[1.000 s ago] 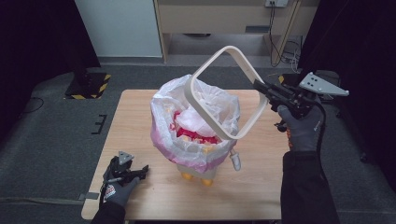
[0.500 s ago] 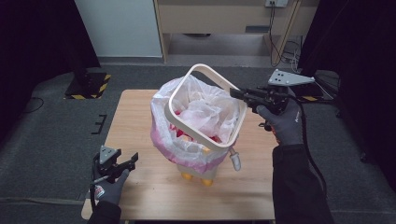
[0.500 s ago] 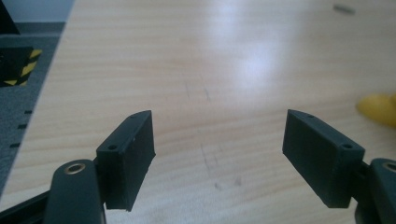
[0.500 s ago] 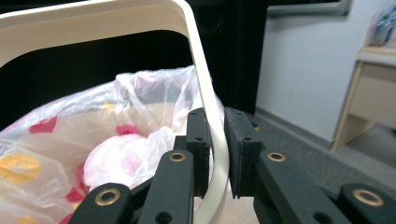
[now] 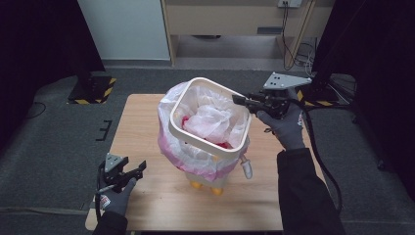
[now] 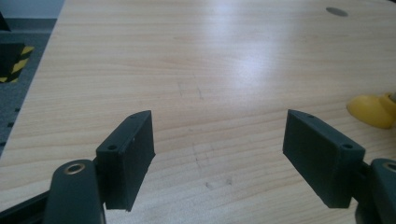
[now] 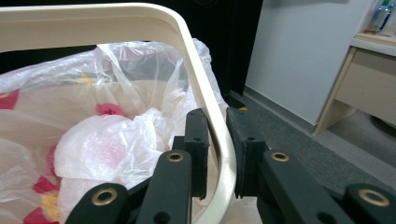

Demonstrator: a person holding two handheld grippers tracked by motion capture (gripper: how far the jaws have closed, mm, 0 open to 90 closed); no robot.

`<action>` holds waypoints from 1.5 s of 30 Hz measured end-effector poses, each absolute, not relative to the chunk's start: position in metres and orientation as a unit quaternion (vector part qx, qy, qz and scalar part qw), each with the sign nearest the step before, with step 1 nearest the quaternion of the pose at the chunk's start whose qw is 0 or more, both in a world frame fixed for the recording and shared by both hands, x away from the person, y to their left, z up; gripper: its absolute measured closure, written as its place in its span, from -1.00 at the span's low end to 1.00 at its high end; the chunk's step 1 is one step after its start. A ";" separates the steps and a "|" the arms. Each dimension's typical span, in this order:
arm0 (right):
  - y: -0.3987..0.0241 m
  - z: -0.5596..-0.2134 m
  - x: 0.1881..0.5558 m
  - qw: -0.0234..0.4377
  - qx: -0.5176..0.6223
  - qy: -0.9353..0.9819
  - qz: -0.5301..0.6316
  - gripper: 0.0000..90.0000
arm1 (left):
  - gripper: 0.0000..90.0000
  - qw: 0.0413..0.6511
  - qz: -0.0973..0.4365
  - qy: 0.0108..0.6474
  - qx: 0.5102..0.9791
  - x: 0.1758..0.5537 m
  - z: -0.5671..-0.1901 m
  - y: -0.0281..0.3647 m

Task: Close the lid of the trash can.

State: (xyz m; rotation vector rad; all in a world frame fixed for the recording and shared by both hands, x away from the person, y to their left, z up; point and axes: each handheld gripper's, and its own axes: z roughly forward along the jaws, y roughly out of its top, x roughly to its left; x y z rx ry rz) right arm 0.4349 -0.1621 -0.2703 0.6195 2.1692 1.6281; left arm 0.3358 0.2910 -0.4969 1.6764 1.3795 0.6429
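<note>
**Ring frame poised over the lined bin**

While the right gripper [image 5: 241,99] pinches the cream ring frame [image 5: 210,117] by its right-hand rail, the frame hangs tilted over the mouth of the bin [image 5: 208,169] at the centre of the high view, its low side nearest the bottom of the frame. The right gripper view has the jaws clamped on the rail, one inside and one outside. By my reading, the step in hand is seating the frame onto the bin rim to trap the plastic bag liner [image 5: 169,147]; next it wants levelling and a straight push down.

At lower left, the left gripper [image 5: 128,174] sits just above the table [image 5: 147,117] with its jaws spread and nothing between them. Bare wood lies left of the bin; the table's right edge is near the holding hand.
</note>
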 end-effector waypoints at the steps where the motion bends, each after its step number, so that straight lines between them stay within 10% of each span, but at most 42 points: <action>1: -0.161 -0.271 0.435 0.183 0.219 0.768 0.573 0.74 | -0.46 0.421 0.255 0.552 0.673 0.336 -0.498 0.290; 10: -0.163 -0.272 0.435 0.163 0.226 0.751 0.598 0.40 | -0.47 0.438 0.252 0.549 0.665 0.334 -0.494 0.291; 24: -0.165 -0.272 0.434 0.156 0.244 0.748 0.597 0.73 | -0.48 0.440 0.250 0.552 0.663 0.334 -0.494 0.291; 45: -0.163 -0.271 0.438 0.166 0.237 0.740 0.607 0.54 | -0.60 0.550 0.298 0.493 0.605 0.322 -0.403 0.289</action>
